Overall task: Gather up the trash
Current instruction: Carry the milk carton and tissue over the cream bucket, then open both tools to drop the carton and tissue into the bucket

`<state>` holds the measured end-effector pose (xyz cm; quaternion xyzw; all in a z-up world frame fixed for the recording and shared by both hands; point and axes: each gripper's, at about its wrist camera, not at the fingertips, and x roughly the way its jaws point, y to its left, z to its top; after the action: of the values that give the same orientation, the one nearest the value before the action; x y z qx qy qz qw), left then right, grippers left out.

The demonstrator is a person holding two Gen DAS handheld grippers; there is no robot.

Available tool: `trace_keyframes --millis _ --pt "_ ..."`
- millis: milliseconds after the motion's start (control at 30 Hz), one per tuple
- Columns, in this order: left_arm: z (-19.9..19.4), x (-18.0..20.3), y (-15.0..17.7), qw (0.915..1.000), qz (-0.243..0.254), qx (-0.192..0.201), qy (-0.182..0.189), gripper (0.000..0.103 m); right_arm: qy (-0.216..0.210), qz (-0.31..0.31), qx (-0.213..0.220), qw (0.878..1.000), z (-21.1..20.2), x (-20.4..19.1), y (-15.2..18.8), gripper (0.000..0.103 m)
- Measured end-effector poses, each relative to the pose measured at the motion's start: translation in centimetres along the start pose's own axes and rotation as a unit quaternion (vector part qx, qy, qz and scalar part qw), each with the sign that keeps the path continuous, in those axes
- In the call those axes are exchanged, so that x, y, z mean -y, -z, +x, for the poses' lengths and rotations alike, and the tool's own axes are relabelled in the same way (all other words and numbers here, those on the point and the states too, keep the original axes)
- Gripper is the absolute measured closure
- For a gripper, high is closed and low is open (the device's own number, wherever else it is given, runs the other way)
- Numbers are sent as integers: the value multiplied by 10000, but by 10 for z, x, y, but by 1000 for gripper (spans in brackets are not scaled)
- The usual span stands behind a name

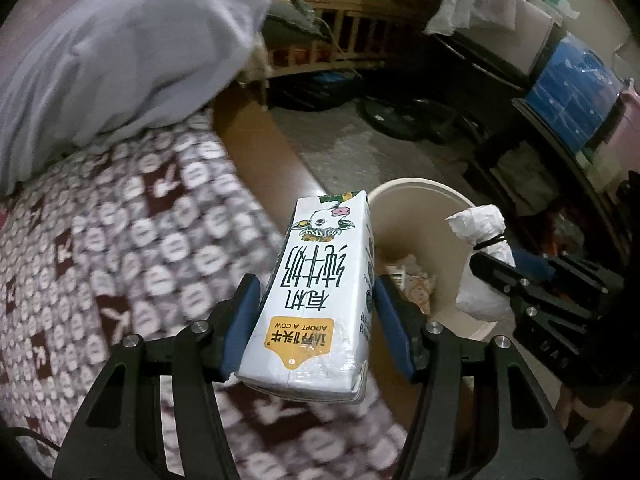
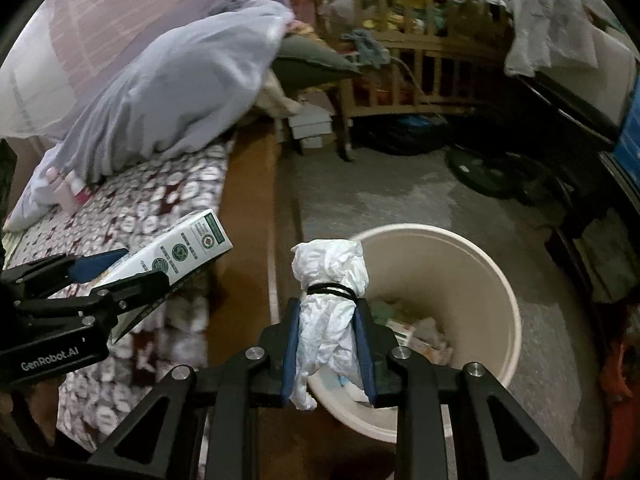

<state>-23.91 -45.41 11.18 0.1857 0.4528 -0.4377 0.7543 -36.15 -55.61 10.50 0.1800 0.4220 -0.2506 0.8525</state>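
The left hand-held gripper is closed on a white rectangular milk carton with a cow drawing and a yellow label; its two blue pads press the long sides of the carton, which points forward and a little upward. In the right wrist view this carton hangs above the edge of the bed with the dark red and white patterned cover, so it is not yet over the bin. The right hand-held gripper is closed on a crumpled white paper bundle tied with a black elastic band, holding it upright between the blue pads. The bundle is above the near rim of the round beige plastic trash bin that stands on the grey floor just beside the wooden bed frame. Inside the bin some paper and wrappers already lie at the bottom, so I judge that part of the collecting is done. Both items are picked up but neither is dropped yet; what is left, as far as I can see, is to bring each one over the opening and release it. The bundle seems closer to this than the carton. A pale lilac pillow lies on the bed behind; whether more trash is on the bed I cannot tell.
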Motion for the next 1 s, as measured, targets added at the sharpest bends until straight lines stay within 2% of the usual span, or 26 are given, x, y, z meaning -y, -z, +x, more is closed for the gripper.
trace_keyframes --millis 433,1000 --pt "29 48 -16 9992 295 -142 223 46 224 452 -110 9987 3 54 17 78" --pt "54 71 -25 9976 249 -321 556 46 294 707 -194 9969 13 78 26 78"
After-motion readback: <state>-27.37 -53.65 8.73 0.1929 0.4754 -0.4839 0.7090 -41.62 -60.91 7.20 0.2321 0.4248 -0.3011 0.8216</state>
